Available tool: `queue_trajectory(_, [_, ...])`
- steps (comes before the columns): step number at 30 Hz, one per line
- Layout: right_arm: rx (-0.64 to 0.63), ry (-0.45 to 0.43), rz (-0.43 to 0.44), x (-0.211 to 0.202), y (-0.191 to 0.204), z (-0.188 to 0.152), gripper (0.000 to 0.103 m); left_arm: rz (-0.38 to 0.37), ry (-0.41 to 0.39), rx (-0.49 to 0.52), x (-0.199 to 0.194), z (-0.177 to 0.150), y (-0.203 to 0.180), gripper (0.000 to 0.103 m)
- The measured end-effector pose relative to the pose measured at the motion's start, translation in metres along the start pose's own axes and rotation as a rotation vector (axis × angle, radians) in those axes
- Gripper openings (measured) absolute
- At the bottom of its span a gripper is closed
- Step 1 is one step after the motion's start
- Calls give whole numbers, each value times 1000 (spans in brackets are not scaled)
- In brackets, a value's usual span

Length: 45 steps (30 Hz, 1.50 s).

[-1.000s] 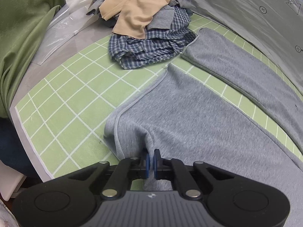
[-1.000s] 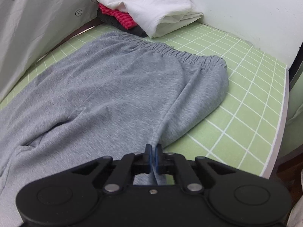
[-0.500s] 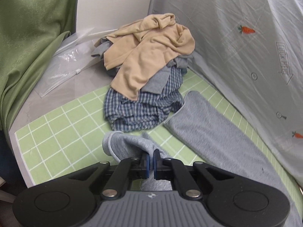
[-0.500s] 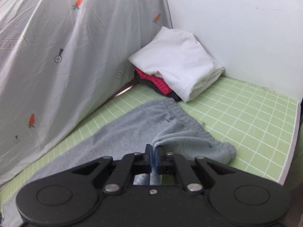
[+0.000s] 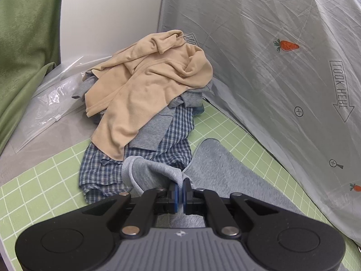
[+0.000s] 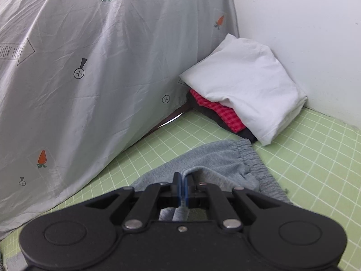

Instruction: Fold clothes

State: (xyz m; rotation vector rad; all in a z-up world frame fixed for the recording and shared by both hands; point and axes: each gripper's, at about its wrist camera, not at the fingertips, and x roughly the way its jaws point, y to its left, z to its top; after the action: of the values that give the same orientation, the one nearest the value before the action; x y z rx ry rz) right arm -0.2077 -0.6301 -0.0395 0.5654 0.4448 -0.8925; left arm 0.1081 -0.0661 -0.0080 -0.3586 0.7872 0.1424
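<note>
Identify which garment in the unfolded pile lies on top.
The beige top: it drapes over the grey pieces and the blue checked shirt beneath.

Under my work lies a green cutting mat [image 5: 40,187] with a white grid, spread over a pale grey surface [image 5: 56,133] that shows bare at ten o'clock in my left view. A grey sheet printed with carrots [image 5: 282,72] drapes down to the mat's far edge, filling two o'clock there and ten o'clock in my right view. A plain white wall [image 6: 304,22] rises behind, and a green curtain [image 5: 24,45] hangs at nine o'clock on the left. The light is soft and even.
</note>
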Motion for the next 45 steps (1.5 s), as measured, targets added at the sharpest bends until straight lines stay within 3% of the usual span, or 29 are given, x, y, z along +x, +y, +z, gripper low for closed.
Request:
queue_trajectory(5, [-48, 25, 15, 71, 40, 29, 3, -6, -6, 56, 49, 23, -48, 5])
queue_trajectory(7, [-60, 38, 34, 114, 59, 42, 5, -19, -31, 96, 79, 31, -74, 13])
queue_trajectory(8, [-70, 55, 28, 131, 68, 45, 16, -14, -37, 117, 93, 35, -88, 27])
queue_trajectory(9, [-80, 72, 21, 148, 76, 48, 41, -5, -23, 130, 106, 38, -101, 45])
queue_trajectory(10, [-90, 90, 14, 166, 84, 51, 52, -8, -14, 135, 110, 39, -108, 53])
queue_trajectory(11, [-98, 96, 14, 168, 89, 49, 56, -14, -8, 139, 113, 39, -114, 67])
queue_trajectory(13, [-114, 102, 17, 164, 94, 40, 64, -7, -21, 155, 108, 28, -116, 78])
queue_trajectory(14, [-120, 106, 7, 157, 94, 31, 76, 19, -11, 162, 105, 19, -114, 82])
queue_trajectory(15, [-115, 119, -16, 150, 90, 21, 82, 49, 11, 161, 104, 12, -110, 83])
queue_trajectory(21, [9, 246, -103, 111, 56, -40, 82, 115, 197, 8, 108, -37, -59, 83])
queue_trajectory(29, [122, 369, -109, 117, 49, -75, 83, 78, 222, -86, 120, -47, -44, 83])
queue_trajectory(31, [129, 383, -109, 124, 52, -78, 83, 82, 229, -85, 125, -47, -47, 78])
queue_trajectory(32, [130, 391, -111, 127, 54, -80, 82, 87, 234, -84, 127, -47, -48, 64])
queue_trajectory(34, [121, 404, -111, 130, 57, -83, 76, 103, 230, -76, 129, -47, -49, 30])
queue_trajectory(35, [109, 412, -113, 131, 59, -84, 66, 112, 228, -72, 130, -46, -50, 9])
queue_trajectory(36, [66, 409, -122, 132, 62, -85, 47, 106, 226, -87, 129, -47, -47, 6])
queue_trajectory(39, [-5, 402, -120, 129, 63, -86, 15, 81, 219, -135, 124, -50, -37, 6])
queue_trajectory(45, [-14, 374, -95, 103, 44, -91, 8, 50, 210, -130, 86, -64, -13, 6])
